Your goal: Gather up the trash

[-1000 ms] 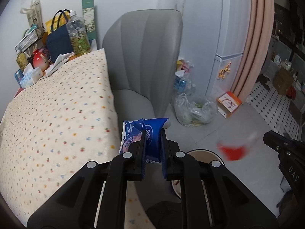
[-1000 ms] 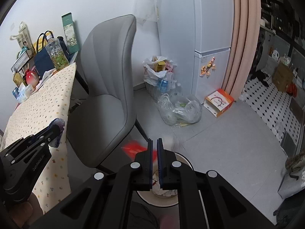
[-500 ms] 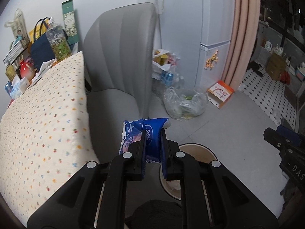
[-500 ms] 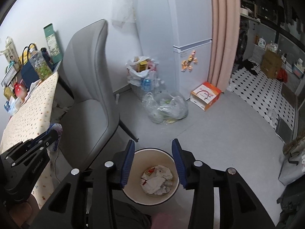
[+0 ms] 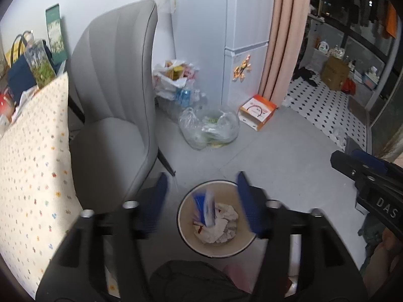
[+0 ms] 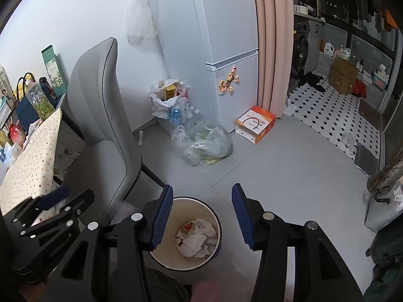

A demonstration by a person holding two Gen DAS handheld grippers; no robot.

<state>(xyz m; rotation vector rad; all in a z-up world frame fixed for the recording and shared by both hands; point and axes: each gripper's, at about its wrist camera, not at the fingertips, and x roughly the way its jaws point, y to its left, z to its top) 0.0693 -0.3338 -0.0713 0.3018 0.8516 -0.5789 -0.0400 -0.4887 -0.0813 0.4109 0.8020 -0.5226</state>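
A round cream bin (image 5: 186,214) stands on the grey floor and holds crumpled white wrappers (image 5: 224,226). My left gripper (image 5: 202,176) hangs above it with its jaws opening. A blue-and-white packet (image 5: 205,209) drops blurred between them into the bin, free of both pads. In the right wrist view my right gripper (image 6: 202,187) is over the same bin (image 6: 176,209), its jaws opening with nothing between them. Wrappers (image 6: 196,236) lie at the bottom. Each gripper shows in the other's view: the right (image 5: 365,173), the left (image 6: 50,201).
A grey chair (image 5: 113,95) stands just left of the bin, beside a table with a dotted cloth (image 5: 32,176). Behind the bin lie a clear plastic bag (image 5: 211,130), a white bag of cans (image 5: 176,85) and an orange-white box (image 5: 257,112) by the fridge (image 5: 246,25).
Both grippers swung right from the table to above the bin. The left let go of the blue packet, which now falls. The right dropped a red scrap and opened wide.
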